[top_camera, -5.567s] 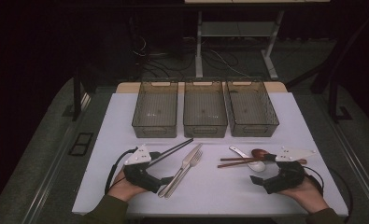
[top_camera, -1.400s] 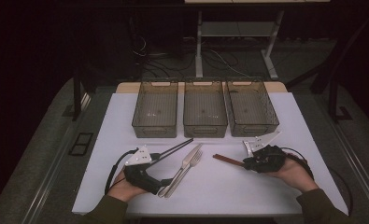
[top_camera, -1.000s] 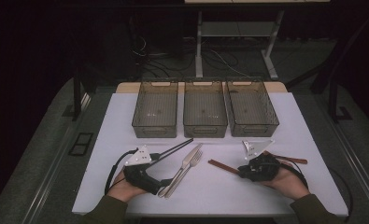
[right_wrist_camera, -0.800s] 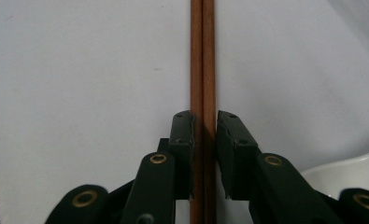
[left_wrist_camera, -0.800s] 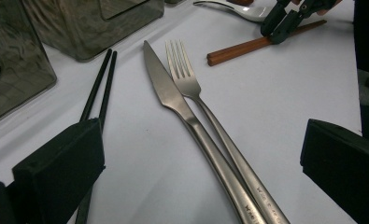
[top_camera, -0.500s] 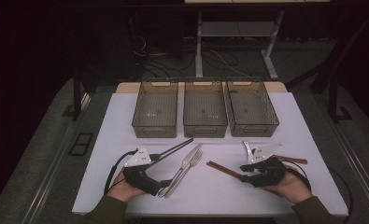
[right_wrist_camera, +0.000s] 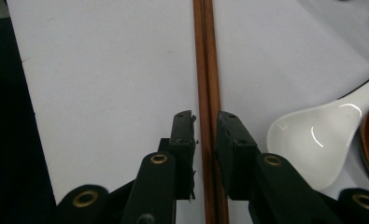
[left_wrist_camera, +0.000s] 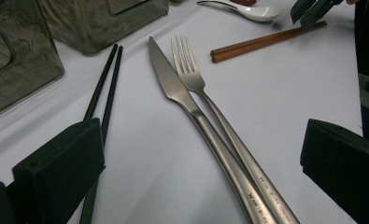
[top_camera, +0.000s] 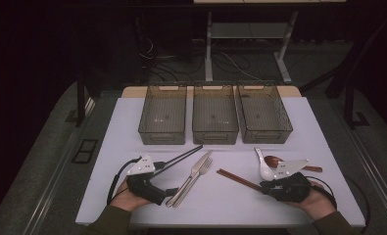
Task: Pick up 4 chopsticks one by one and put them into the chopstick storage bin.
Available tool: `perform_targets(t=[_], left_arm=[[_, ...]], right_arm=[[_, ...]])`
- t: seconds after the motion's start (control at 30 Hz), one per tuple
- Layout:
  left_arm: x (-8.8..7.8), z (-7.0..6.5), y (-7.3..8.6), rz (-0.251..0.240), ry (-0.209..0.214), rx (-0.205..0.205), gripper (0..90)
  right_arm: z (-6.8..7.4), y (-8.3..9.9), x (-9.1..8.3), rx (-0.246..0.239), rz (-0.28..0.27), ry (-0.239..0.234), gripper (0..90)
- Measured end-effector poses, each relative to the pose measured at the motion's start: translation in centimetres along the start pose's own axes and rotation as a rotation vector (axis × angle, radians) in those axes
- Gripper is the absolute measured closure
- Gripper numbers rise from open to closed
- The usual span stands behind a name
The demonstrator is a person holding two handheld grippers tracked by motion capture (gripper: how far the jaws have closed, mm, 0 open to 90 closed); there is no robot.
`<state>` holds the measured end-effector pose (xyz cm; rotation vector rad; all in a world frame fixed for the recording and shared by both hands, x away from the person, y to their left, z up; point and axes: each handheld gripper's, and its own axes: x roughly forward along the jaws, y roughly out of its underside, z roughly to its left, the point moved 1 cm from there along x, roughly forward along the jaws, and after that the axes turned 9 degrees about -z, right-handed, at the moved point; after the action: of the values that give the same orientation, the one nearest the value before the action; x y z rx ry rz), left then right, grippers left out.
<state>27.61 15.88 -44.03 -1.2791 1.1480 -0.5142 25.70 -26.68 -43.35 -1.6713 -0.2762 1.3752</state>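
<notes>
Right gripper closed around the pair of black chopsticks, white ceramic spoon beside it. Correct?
Not quite: the right gripper is closed around the pair of reddish-brown wooden chopsticks, as the right gripper view shows. The pair of black chopsticks lies by the left gripper. The white ceramic spoon is indeed beside it.

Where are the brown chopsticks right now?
In the high view the brown chopsticks lie on the right half of the table, between the fork and the white spoon. The right gripper has them between its fingers.
</notes>
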Motion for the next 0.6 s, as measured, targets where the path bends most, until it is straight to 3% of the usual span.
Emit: perform_targets(t=[0.6], left_arm=[[0.1,-0.1,0.0,0.003,0.006,-0.001,0.0]], right_arm=[[0.2,-0.1,1.3,-0.043,0.045,0.011,81.5]])
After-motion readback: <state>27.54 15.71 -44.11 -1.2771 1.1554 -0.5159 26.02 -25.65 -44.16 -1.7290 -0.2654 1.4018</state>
